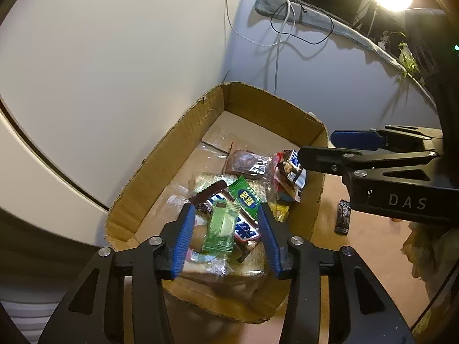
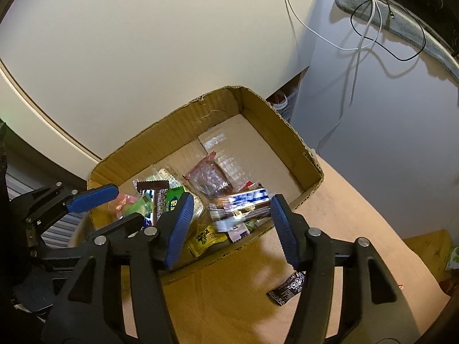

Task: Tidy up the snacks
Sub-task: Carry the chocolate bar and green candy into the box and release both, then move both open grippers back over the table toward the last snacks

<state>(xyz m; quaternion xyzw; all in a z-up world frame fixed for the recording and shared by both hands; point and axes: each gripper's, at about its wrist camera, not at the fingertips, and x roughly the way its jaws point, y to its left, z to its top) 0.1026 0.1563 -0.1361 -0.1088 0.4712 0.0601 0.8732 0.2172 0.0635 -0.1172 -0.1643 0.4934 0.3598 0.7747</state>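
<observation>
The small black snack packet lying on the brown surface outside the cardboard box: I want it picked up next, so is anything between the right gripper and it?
Nothing visible blocks it. The small black snack packet lies alone on the brown surface, just outside the cardboard box. The right gripper, open, hangs above the box edge, with the packet beside its right finger.

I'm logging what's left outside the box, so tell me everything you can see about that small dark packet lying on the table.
The small dark packet is a little sachet of glossy black wrapper with white printing, too small to read, and crimped ends. It lies flat on the tan tabletop, outside the cardboard box and apart from it, tilted diagonally. Nothing grips it; a finger of the open right tool partly hides one end in the right wrist view.
</observation>
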